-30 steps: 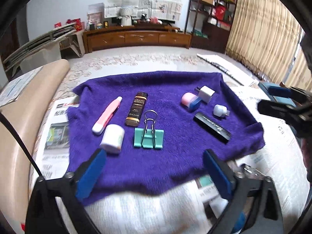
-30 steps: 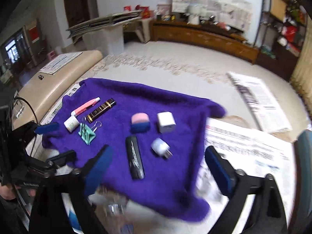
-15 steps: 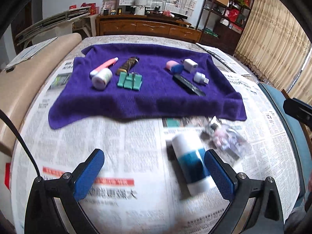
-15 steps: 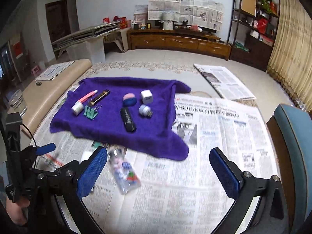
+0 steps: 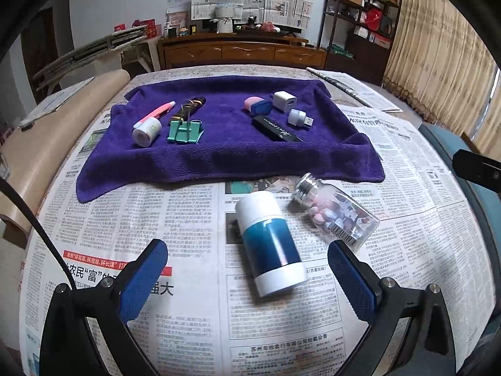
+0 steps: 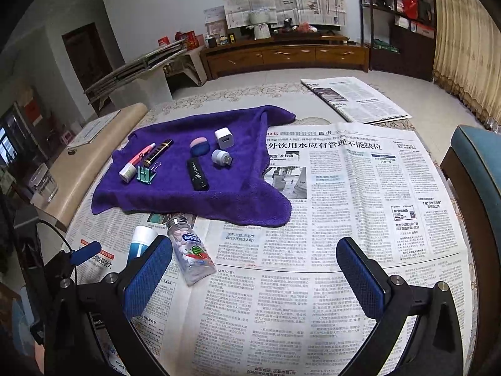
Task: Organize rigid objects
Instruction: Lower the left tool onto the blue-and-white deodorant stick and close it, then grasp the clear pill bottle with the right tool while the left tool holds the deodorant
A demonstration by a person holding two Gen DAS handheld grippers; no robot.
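Both grippers drawn back from purple towel (image 5: 228,153), jaws wide open, blue-white bottle (image 5: 271,242) nearer.

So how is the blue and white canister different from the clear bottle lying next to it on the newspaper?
The blue and white canister is opaque, so its contents are hidden; the clear bottle shows pink and pale tablets inside. The canister is wider and plain-capped in white; the bottle is slimmer, with a silver screw cap and a barcode label. Both lie on their sides on the newspaper, off the purple towel.
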